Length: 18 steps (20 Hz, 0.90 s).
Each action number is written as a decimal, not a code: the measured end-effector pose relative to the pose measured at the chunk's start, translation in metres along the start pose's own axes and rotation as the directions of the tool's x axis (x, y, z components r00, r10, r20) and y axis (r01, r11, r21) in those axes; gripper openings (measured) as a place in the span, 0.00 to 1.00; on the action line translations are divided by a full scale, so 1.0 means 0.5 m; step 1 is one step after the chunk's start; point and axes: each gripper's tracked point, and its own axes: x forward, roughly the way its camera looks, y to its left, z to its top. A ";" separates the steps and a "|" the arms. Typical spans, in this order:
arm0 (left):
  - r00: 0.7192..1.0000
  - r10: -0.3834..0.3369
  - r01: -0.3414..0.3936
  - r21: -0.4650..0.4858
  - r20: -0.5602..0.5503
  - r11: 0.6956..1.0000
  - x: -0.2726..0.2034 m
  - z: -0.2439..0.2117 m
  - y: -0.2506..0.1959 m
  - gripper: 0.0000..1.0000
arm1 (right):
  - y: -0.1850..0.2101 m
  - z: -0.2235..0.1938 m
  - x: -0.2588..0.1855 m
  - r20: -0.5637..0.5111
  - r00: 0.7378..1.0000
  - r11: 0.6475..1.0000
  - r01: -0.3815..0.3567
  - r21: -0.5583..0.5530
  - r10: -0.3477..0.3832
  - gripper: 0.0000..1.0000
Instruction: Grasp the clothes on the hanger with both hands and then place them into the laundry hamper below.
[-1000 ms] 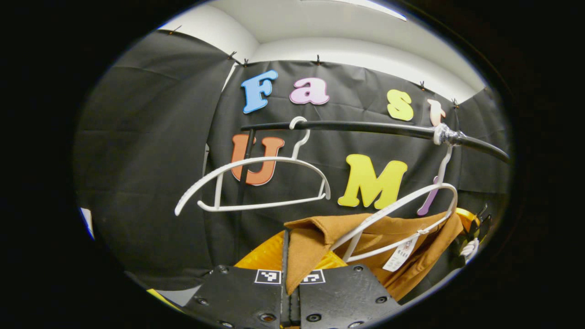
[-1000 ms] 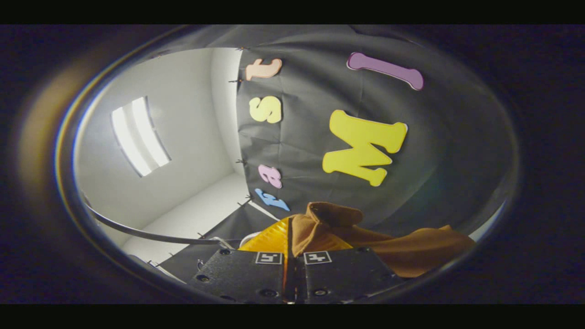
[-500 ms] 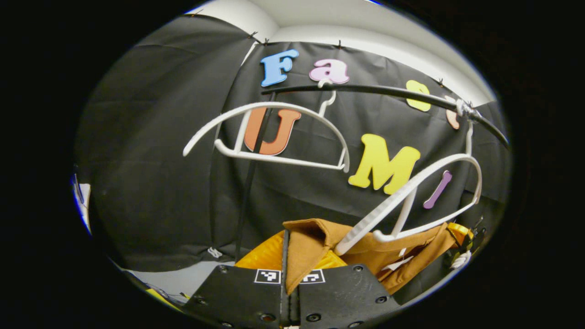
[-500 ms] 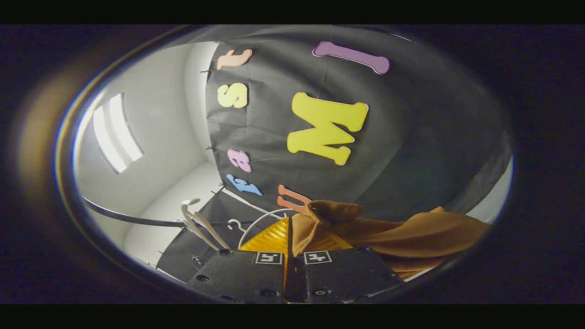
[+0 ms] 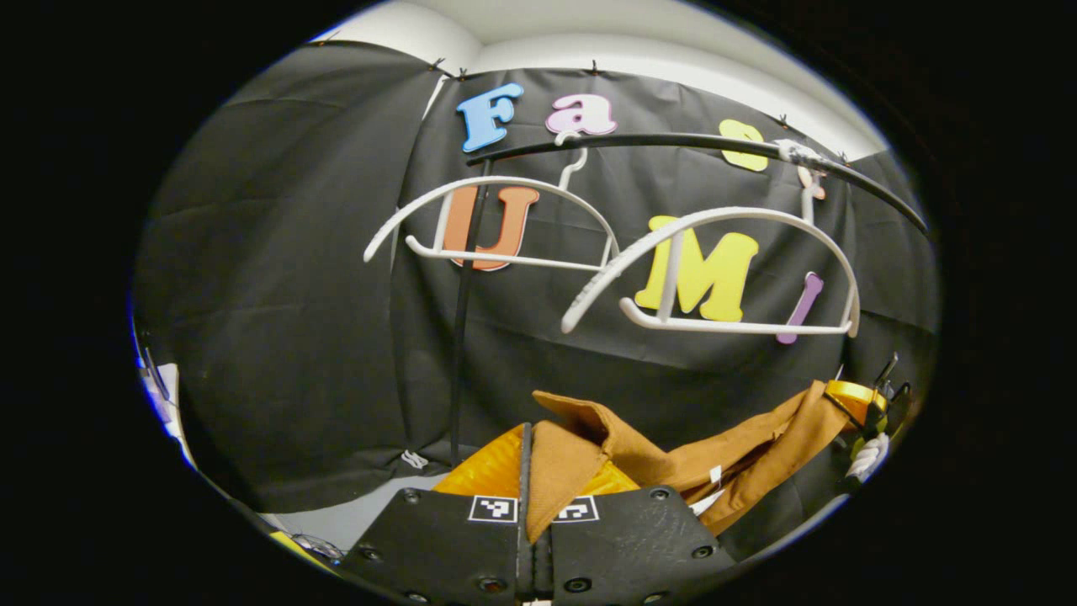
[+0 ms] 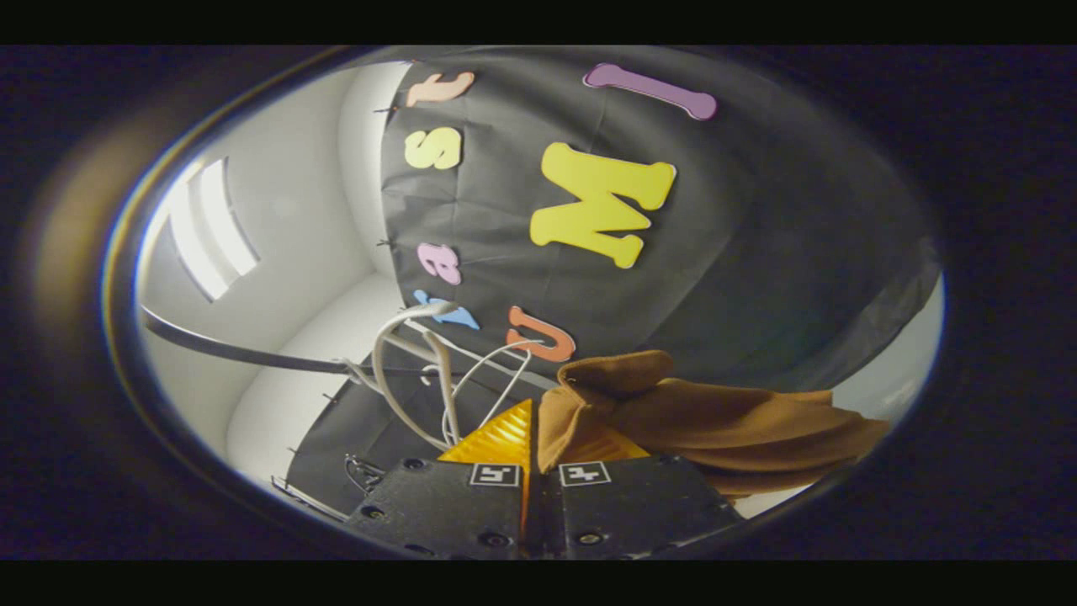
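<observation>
Garment [image 5: 740, 450] now clear of right hanger [image 5: 715, 269], hangs below it | L gripper [image 5: 533, 513] & R gripper [image 6: 532, 484] each pinching cloth | 2 bare hangers on rail [image 5: 673, 143] overhead, none obstructing.

Left gripper view is sharp and evenly lit, right gripper view dimmer and soft with ceiling light [image 6: 210, 240] glare at left, fisheye bending the rail [image 5: 673, 145] in both.
</observation>
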 end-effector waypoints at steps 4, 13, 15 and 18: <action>0.996 -0.086 0.086 0.027 -0.015 0.996 -0.030 -0.005 -0.046 0.05 | 0.075 -0.084 -0.002 -0.045 0.999 0.999 -0.011 -0.041 0.010 0.04; 0.952 -0.300 0.305 0.102 -0.062 0.947 -0.061 -0.081 -0.163 0.05 | 0.116 -0.315 0.045 -0.220 0.970 0.976 0.060 -0.211 -0.107 0.05; 0.944 -0.319 0.327 0.105 -0.089 0.939 -0.054 -0.122 -0.176 0.05 | 0.094 -0.366 0.049 -0.258 0.952 0.963 0.101 -0.251 -0.168 0.04; 0.925 -0.351 0.365 0.086 -0.143 0.927 -0.041 -0.194 -0.186 0.05 | 0.036 -0.433 0.048 -0.311 0.910 0.931 0.169 -0.323 -0.273 0.03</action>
